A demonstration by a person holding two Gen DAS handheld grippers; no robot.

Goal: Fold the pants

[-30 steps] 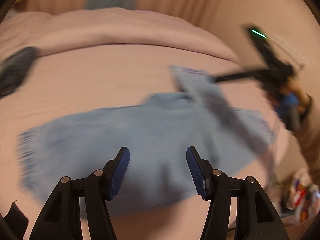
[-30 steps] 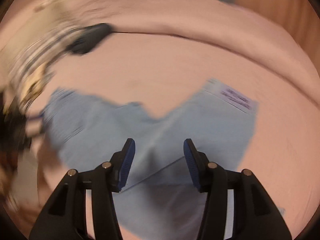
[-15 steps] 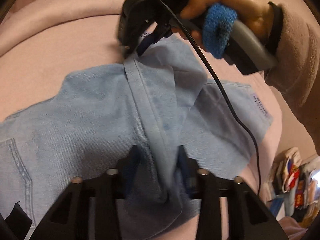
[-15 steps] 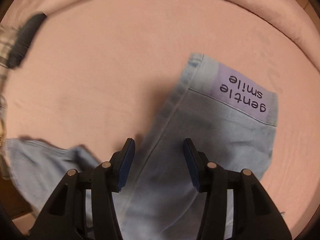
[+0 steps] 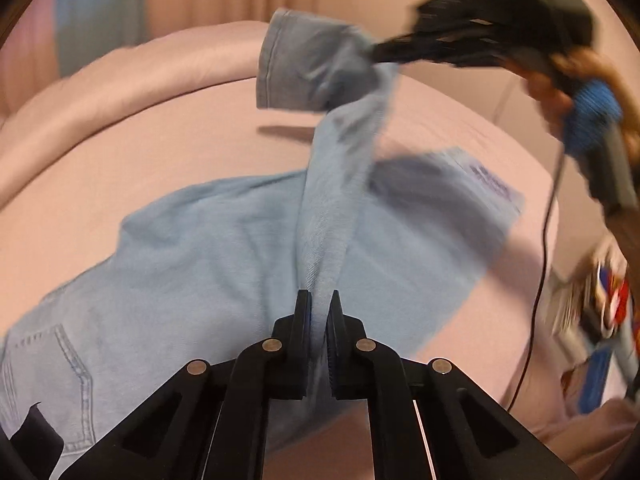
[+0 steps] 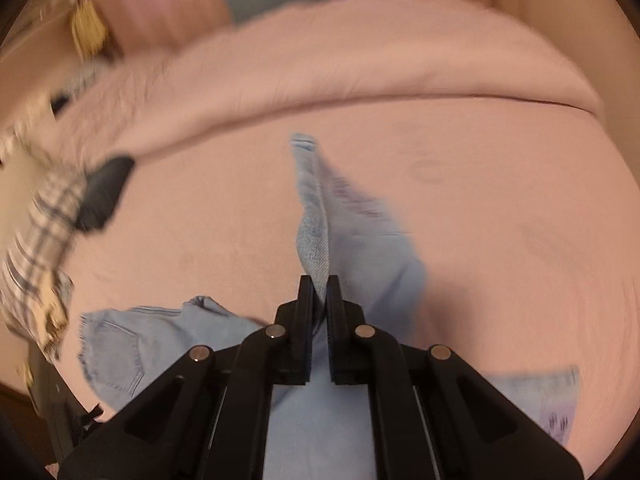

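Below us, at the bottom centre of the left wrist view, our left gripper [image 5: 319, 312] has just closed its black jaws and pinches a raised ridge of the light blue denim pants [image 5: 192, 264]. They lie spread across the pale pink bedspread [image 5: 120, 152], filling the middle of the frame, with a stitched back pocket at the lower left. At the upper right, our right gripper [image 5: 378, 54], blurred, has also just closed and lifts one hemmed pant leg off the bed; a hand [image 5: 568, 80] grips its blue-wrapped handle. In the right wrist view, denim rises from between the closed jaws at bottom centre. A dark oblong object [image 6: 102, 194] lies at the left.
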